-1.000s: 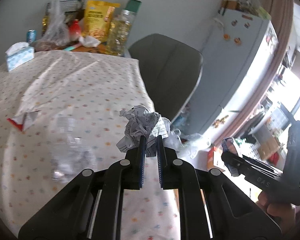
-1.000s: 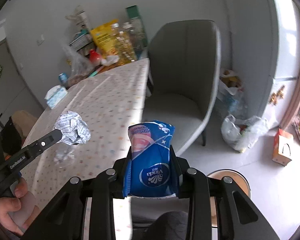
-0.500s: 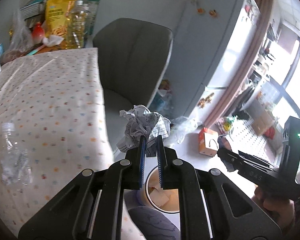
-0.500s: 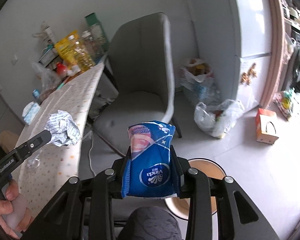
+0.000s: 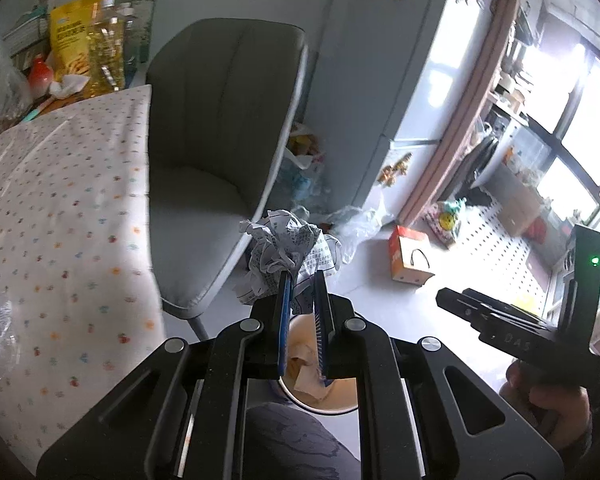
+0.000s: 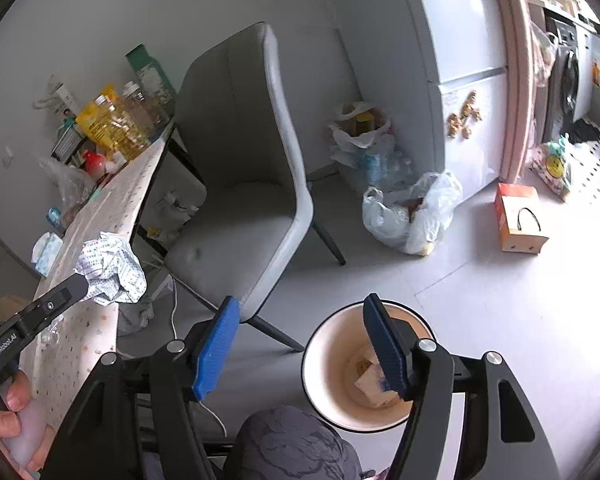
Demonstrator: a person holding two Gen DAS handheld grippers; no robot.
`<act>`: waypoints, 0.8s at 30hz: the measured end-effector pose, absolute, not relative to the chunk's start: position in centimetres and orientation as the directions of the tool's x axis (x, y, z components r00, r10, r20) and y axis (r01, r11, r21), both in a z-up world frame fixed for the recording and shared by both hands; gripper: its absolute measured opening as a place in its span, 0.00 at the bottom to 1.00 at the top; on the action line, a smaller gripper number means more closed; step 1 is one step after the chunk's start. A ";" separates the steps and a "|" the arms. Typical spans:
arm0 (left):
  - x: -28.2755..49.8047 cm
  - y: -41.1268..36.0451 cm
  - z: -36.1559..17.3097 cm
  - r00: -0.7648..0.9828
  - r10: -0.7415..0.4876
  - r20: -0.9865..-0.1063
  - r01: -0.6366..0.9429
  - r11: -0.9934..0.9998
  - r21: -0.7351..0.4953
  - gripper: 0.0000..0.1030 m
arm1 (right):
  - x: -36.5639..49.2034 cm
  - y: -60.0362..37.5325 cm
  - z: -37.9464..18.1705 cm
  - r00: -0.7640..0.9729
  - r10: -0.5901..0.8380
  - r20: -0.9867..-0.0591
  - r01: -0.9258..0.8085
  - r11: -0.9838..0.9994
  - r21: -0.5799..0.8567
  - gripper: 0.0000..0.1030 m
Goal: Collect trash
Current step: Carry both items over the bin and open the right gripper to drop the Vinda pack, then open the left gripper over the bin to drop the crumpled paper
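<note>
Kitchen/dining corner: pale floor, fridge [image 6: 472,80] at the back, grey chair [image 6: 244,184] pulled up to a table w/ dotted cloth [image 5: 60,208], groceries piled at the table's far end. Plastic bags [image 6: 412,212] and a small orange box [image 6: 518,220] sit on the floor near the fridge.

Round bin [image 6: 340,360], white rim, tan inside, stands on the floor just by the person's knee; some scraps already lie in it.

Step in hand, as I read it: dropping collected trash into the bin, one gripper at a time.

Right gripper [image 6: 300,344]: jaws spread wide, nothing between the blue pads, hanging directly over the bin mouth, so its load looks delivered.

Left gripper [image 5: 302,292]: jaws nearly together, pinching a crumpled printed paper ball [image 5: 288,252] at its lower edge. The ball is up in the air, above the floor near the chair edge; bin shows below and behind the fingers.

Next move prob. calls for bringing the left gripper over the bin opening, then spreading the jaws. Paper is light and may cling to a pad or drift past the rim, so release low and centred.
</note>
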State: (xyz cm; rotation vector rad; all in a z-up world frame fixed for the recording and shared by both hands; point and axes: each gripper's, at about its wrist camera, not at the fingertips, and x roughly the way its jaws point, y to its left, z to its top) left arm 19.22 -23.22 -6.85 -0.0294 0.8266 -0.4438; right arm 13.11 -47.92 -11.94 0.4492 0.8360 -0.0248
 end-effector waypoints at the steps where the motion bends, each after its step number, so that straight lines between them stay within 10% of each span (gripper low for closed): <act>1: 19.3 -23.6 -7.0 0.587 -0.394 -0.708 0.376 0.906 -0.193 0.11 | 12.8 -48.4 -12.0 0.678 0.149 -0.720 0.202 0.904 0.377 0.62; 24: 20.1 -33.9 -13.9 0.404 -0.398 -0.824 0.497 0.851 -0.168 0.12 | 8.1 -55.6 -13.4 0.696 0.084 -0.713 0.314 0.858 0.407 0.63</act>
